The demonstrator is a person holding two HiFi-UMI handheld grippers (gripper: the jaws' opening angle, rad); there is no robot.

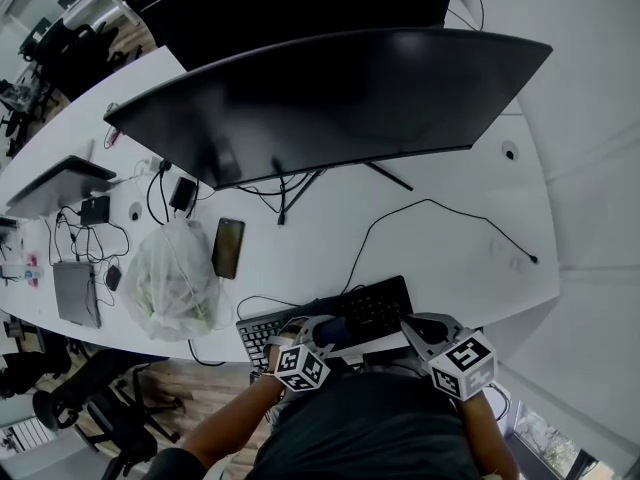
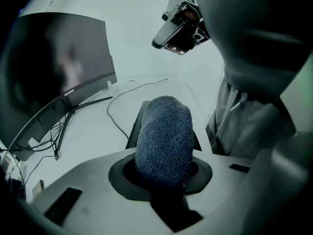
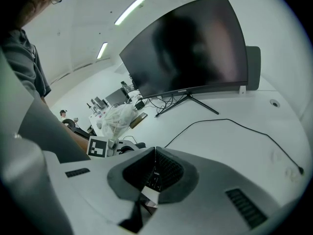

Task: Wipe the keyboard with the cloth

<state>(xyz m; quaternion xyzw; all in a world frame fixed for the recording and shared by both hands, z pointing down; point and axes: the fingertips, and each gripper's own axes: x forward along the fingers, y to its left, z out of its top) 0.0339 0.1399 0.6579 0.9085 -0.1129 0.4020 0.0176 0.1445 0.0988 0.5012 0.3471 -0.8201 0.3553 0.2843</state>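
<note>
So, left tool (image 1: 316, 340) is clamped on the blue cloth (image 2: 164, 141), just over the keyboard (image 1: 378, 306) at the near edge of the tabletop (image 1: 450, 238). Right tool (image 3: 154, 174) has its jaws pressed together, by the keyboard's right end. Plastic bag (image 1: 172, 278) sits left of the keyboard w/ stuff inside, can't tell what.

The cloth (image 2: 165, 136) is coloured blue and patterned with a fine knobbly weave. The keyboard (image 1: 375, 306) and the far monitor (image 1: 330, 98) are finished in black. The counter (image 1: 450, 238) is coloured white.
</note>
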